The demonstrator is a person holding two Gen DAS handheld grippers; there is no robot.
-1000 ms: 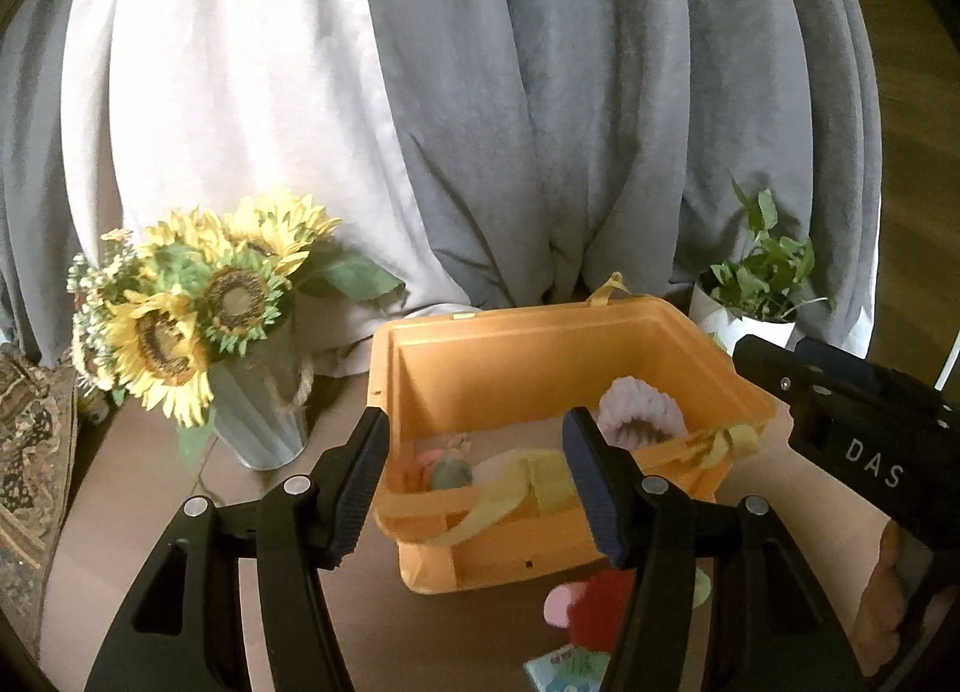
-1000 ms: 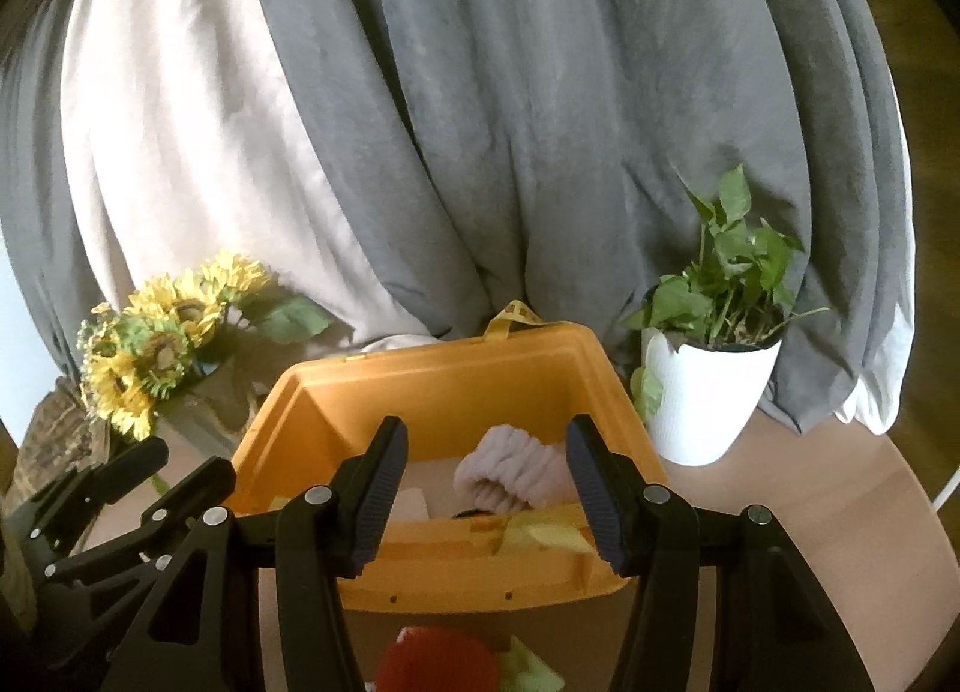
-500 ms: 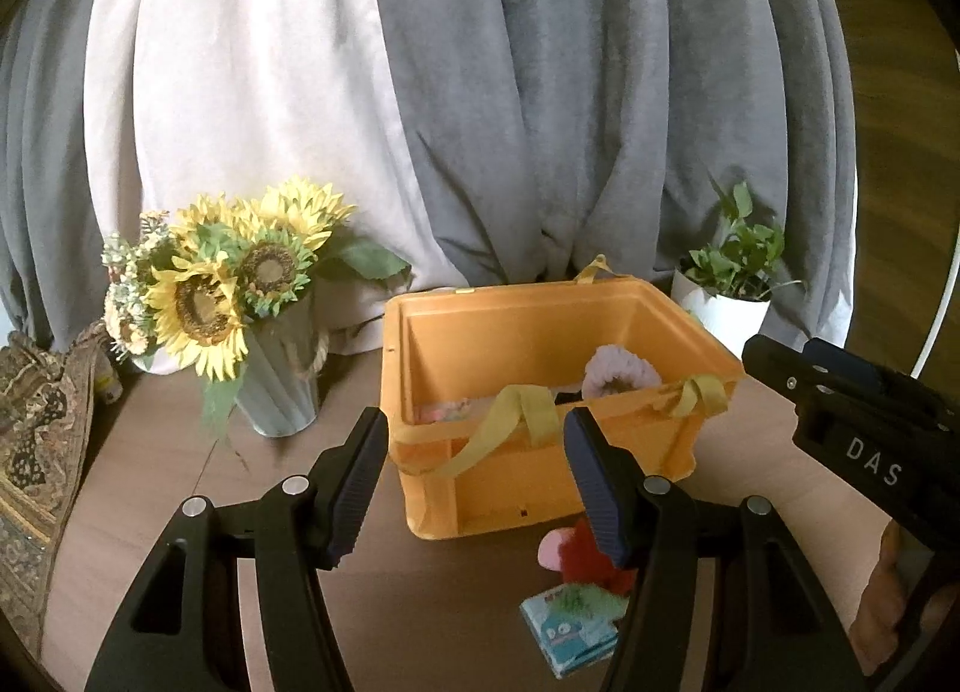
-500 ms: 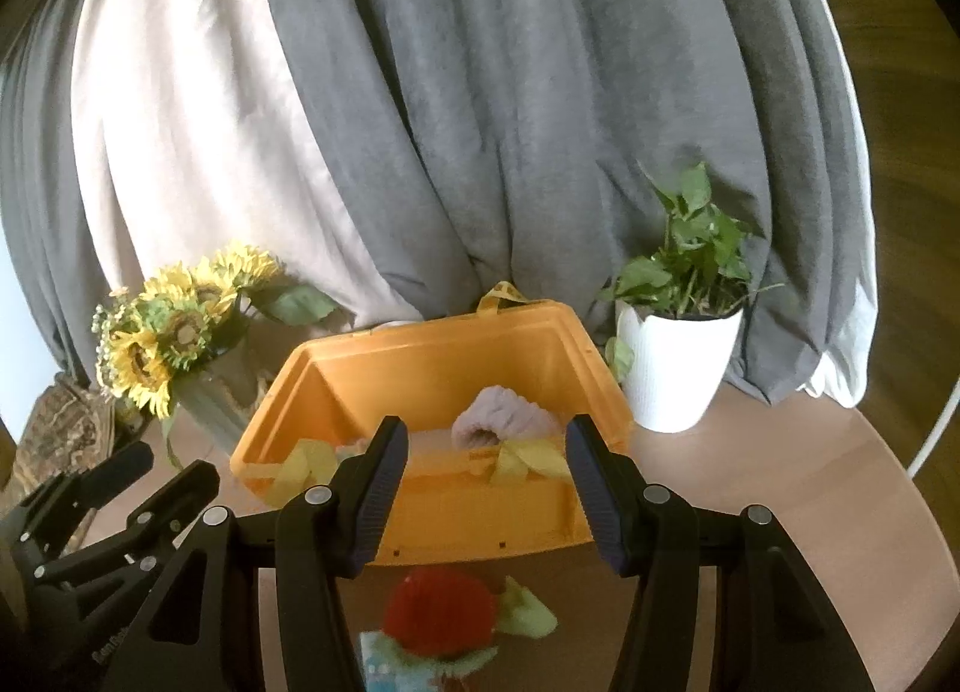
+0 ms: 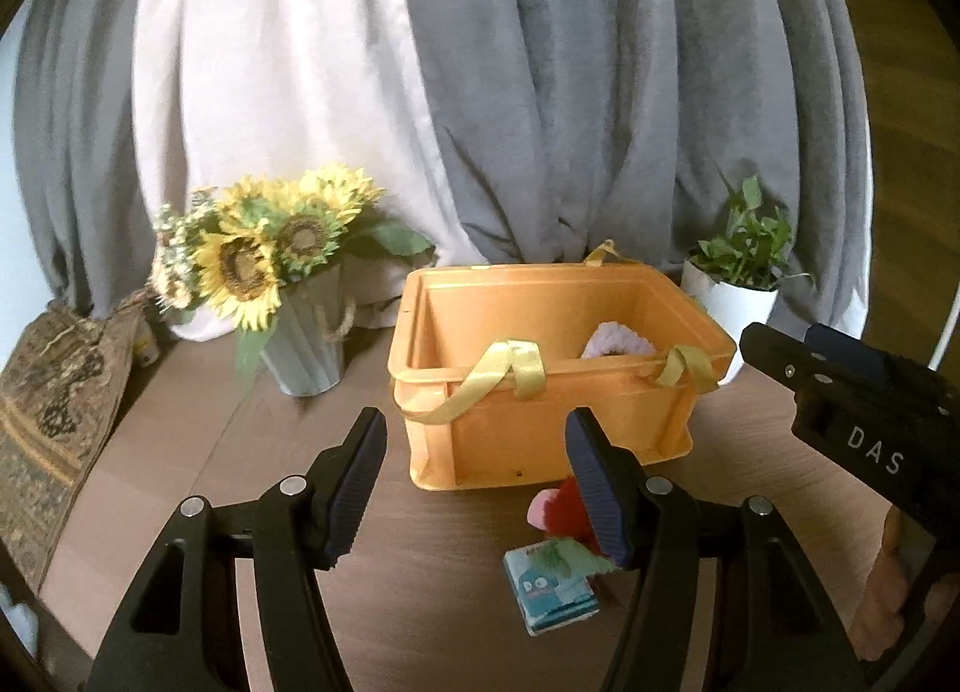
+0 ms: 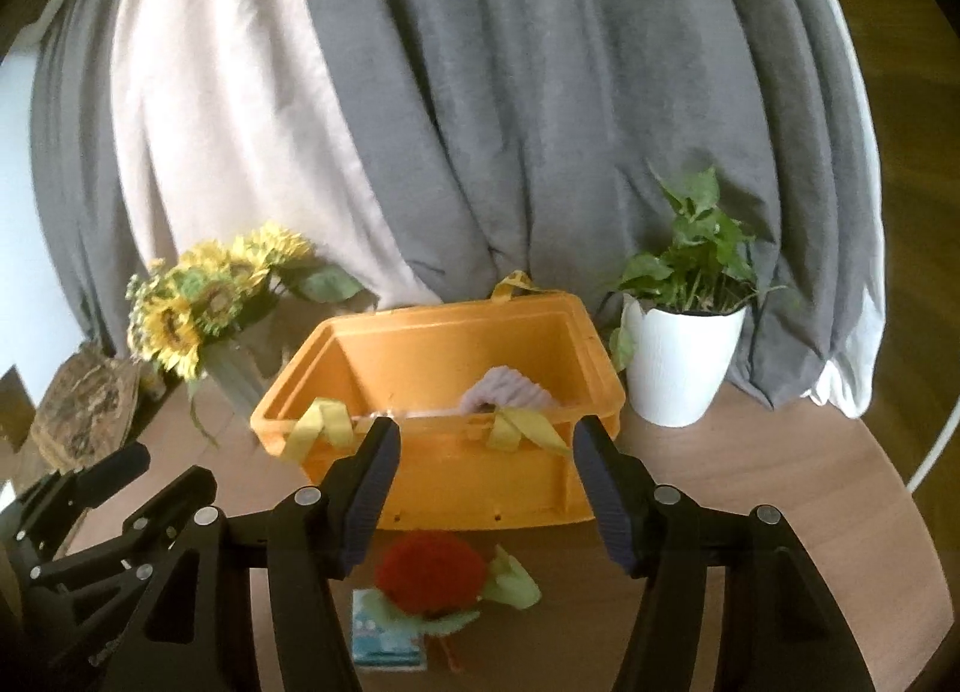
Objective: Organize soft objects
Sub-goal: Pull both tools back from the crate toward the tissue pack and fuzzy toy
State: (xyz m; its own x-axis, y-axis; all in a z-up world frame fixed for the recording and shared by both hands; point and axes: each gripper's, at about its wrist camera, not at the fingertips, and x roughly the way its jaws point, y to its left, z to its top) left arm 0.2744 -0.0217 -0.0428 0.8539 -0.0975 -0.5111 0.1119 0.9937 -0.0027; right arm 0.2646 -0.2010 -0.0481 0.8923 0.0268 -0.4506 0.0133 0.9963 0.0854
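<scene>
On the table [image 5: 252, 452], partly sorted: one pale soft item [image 6: 510, 389] in the bin [image 6: 456, 488].
Red plush [image 6: 429, 575] and packet [image 5: 549, 587] left at bin's 6 o'clock; left gripper [image 5: 474, 491] and right gripper [image 6: 483, 494] just widened, apart, empty.

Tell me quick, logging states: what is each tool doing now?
Left tool: open, holding nothing.
Right tool: open, holding nothing, just widened.

We see an orange bin [image 5: 558, 428] of smooth matt plastic with satiny yellow cloth straps [image 5: 507, 371]. Red toy [image 6: 431, 571] is fuzzy plush; lilac piece [image 6: 507, 389] inside looks like ribbed knit. Table [image 6: 780, 488] is smooth wood-look, low sheen. Pot [image 6: 678, 365] glossy white. Curtains [image 6: 540, 92] matt cloth.
</scene>
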